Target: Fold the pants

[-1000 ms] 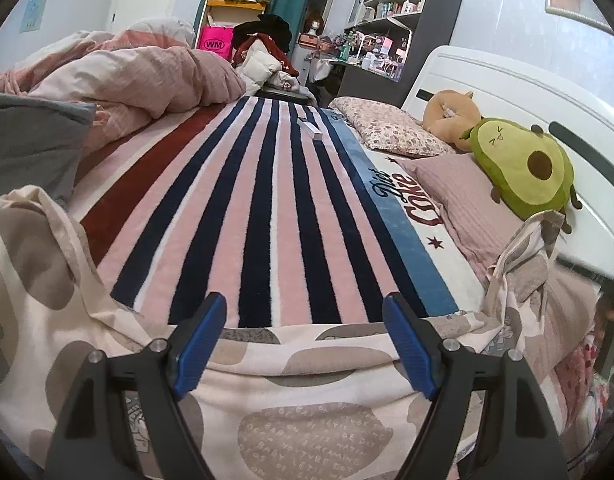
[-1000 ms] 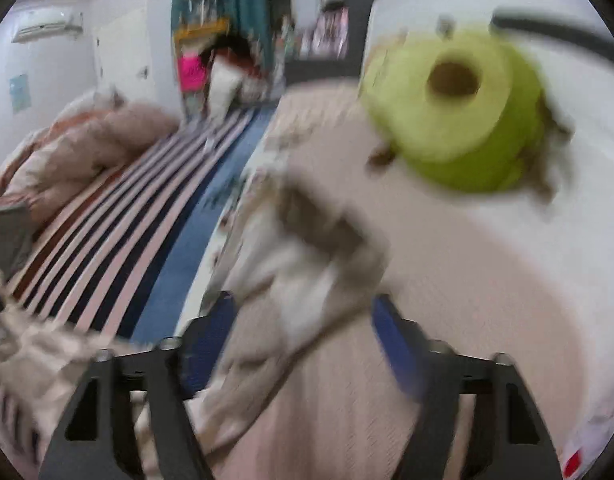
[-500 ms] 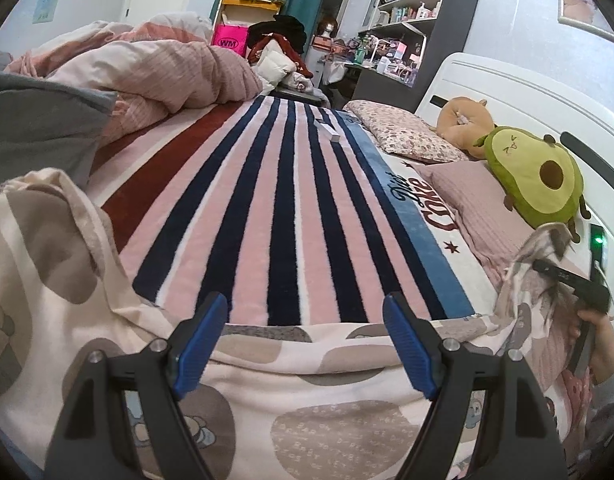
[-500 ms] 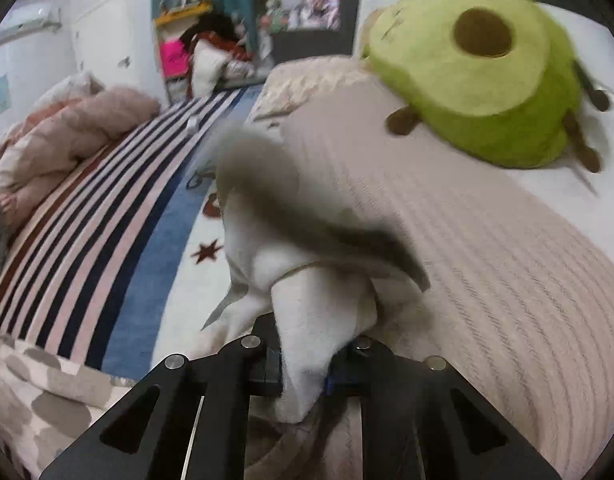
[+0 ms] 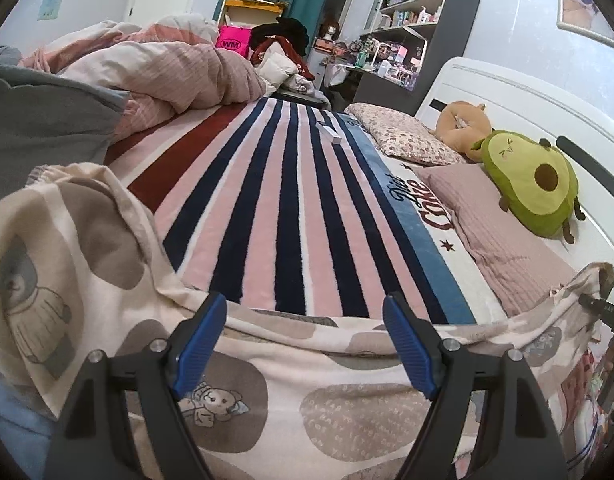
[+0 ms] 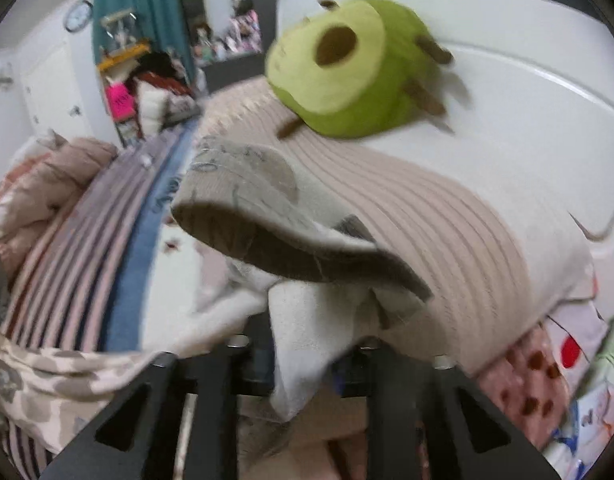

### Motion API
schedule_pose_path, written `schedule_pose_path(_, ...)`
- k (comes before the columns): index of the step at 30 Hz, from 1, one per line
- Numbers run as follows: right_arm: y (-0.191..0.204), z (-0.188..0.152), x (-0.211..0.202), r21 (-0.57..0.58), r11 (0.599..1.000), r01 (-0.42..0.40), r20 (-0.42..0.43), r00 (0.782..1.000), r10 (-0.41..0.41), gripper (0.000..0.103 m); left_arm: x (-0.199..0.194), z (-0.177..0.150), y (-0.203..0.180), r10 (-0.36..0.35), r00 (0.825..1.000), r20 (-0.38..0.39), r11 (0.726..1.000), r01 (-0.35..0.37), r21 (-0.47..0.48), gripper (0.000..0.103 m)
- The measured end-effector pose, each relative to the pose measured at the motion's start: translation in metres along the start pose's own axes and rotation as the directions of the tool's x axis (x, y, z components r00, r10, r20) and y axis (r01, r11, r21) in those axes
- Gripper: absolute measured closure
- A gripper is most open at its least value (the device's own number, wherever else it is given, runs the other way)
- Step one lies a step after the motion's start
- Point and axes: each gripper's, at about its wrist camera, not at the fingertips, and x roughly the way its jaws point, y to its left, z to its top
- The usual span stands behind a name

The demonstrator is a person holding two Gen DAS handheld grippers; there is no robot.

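Left gripper point(image 5: 305, 334) hovers with jaws spread, empty, above the pants point(image 5: 267, 396) draped unfolded along the bed's point(image 5: 267, 200) near edge. Right gripper point(image 6: 303, 364), its jaws having just been opening, grasps one pant end near the pillow point(image 6: 447, 216). No fold appears made yet.

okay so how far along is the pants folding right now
Early. No fold shows yet: the pants lie spread across the striped blanket. In hand: the right gripper, jaws just reopening, has one end of the pants between them. Left gripper is open, holding nothing. All folding remains.
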Motion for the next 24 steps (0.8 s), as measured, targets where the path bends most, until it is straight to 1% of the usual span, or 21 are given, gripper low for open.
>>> schedule_pose_path(1,-0.006,0.0,0.002,0.004,1.0,0.019,-0.008,1.0,-0.019,0.063,0.0,-0.001,-0.001,0.006,1.0,-0.003,1.0,-0.006,0.008,0.026)
schedule_pose_path(2,-0.013,-0.001,0.0,0.014,1.0,0.024,0.002,1.0,-0.024,0.055,0.0,-0.001,-0.001,0.012,1.0,-0.006,1.0,-0.012,0.011,0.026)
schedule_pose_path(4,-0.022,0.002,-0.004,0.025,0.999,0.021,0.018,1.0,-0.022,0.048,0.0,-0.004,0.002,0.024,1.0,-0.013,1.0,-0.024,0.008,0.026)
schedule_pose_path(7,-0.036,0.012,-0.007,0.042,0.999,0.02,0.03,0.999,-0.021,0.048,-0.001,-0.007,0.006,0.033,0.999,-0.018,0.999,-0.033,-0.009,0.026)
schedule_pose_path(9,-0.041,0.022,-0.009,0.031,0.999,0.017,0.024,1.0,-0.018,0.048,-0.003,-0.008,0.005,0.035,0.999,-0.016,0.999,-0.035,-0.008,0.026)
schedule_pose_path(10,-0.044,0.028,-0.013,0.026,0.999,0.021,0.04,0.999,-0.022,0.048,-0.003,-0.007,0.004,0.036,0.999,-0.014,0.999,-0.036,-0.005,0.026)
schedule_pose_path(11,-0.045,0.034,-0.016,0.015,0.999,0.043,0.055,0.998,-0.044,0.047,-0.003,-0.007,0.002,0.038,0.999,-0.012,0.999,-0.038,0.0,0.026)
schedule_pose_path(13,-0.047,0.047,-0.019,-0.021,0.992,0.121,0.094,0.989,-0.118,0.046,-0.003,-0.007,-0.002,0.038,0.999,-0.008,0.999,-0.038,0.006,0.026)
schedule_pose_path(15,-0.052,0.054,-0.013,-0.023,0.988,0.152,0.073,0.986,-0.15,0.046,-0.003,-0.005,-0.006,0.034,0.999,-0.004,0.999,-0.034,0.01,0.026)
schedule_pose_path(18,-0.054,0.051,-0.02,-0.02,0.992,0.126,0.072,0.99,-0.124,0.046,-0.003,-0.004,-0.01,0.04,0.999,-0.001,0.999,-0.04,0.017,0.026)
schedule_pose_path(21,-0.038,0.044,-0.036,-0.052,0.996,0.069,0.119,0.991,-0.063,0.046,-0.003,-0.002,-0.008,0.05,0.999,-0.003,0.999,-0.05,0.014,0.026)
schedule_pose_path(23,-0.018,0.038,-0.045,-0.093,0.996,-0.011,0.133,0.991,0.023,0.046,-0.003,-0.001,-0.006,0.049,0.999,-0.008,0.999,-0.049,0.011,0.026)
schedule_pose_path(24,-0.005,0.034,-0.049,-0.119,0.99,-0.072,0.132,0.987,0.088,0.046,-0.003,0.0,-0.004,0.049,0.999,-0.011,0.999,-0.049,0.012,0.026)
